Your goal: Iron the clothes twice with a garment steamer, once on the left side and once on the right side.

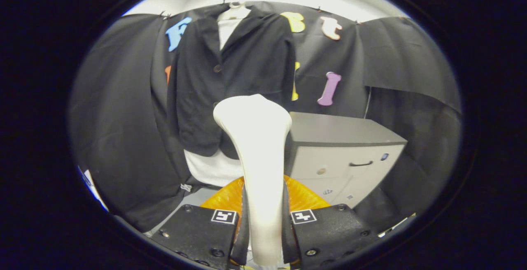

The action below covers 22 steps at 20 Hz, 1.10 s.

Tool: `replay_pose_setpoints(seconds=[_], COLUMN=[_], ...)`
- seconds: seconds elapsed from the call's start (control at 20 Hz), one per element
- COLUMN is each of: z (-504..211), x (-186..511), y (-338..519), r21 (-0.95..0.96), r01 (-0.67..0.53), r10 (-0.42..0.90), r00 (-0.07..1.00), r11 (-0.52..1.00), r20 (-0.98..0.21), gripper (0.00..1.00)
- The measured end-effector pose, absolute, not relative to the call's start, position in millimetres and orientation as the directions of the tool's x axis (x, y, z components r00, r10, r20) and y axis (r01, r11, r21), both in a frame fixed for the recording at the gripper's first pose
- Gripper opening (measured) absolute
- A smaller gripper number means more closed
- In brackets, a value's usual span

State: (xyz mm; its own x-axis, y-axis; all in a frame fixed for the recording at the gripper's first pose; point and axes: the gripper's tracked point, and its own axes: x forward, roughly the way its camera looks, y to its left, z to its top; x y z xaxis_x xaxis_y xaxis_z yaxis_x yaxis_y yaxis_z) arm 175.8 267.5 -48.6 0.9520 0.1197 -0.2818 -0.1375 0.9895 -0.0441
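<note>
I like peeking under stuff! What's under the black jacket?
A white garment hangs out below the black jacket and shows at its collar; the middle is covered. The gripper jaws clamp the steamer.

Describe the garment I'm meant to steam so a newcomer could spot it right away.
Start at the grey cabinet against the booth's black wall; beside it a hanger holds a dark jacket. It hangs beyond the white steamer that the claw is shut on. Unlike the plain black cloth around it, it has lapels, buttons and a white shirt showing beneath.

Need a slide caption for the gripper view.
Gripper shut on steamer, its head raised toward the jacket hanging beside a cabinet.
</note>
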Motion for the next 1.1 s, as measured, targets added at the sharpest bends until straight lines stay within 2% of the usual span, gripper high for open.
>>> replay_pose_setpoints(seconds=[0.25,0.55,0.85,1.1], z=[-33,-21,-16,-16], x=[104,23,-19,-24], y=[150,33,-25,-23], r21=[-0.006,0.023,0.051,0.009], r01=[-0.093,-0.057,-0.038,-0.025], r10=[0.09,0.06,0.043,0.025], r00=[0.976,0.986,0.992,0.996], r11=[0.996,0.998,0.998,1.0], r20=[-0.198,-0.154,-0.115,-0.08], gripper=[0.35,0.35,0.35,0.35])
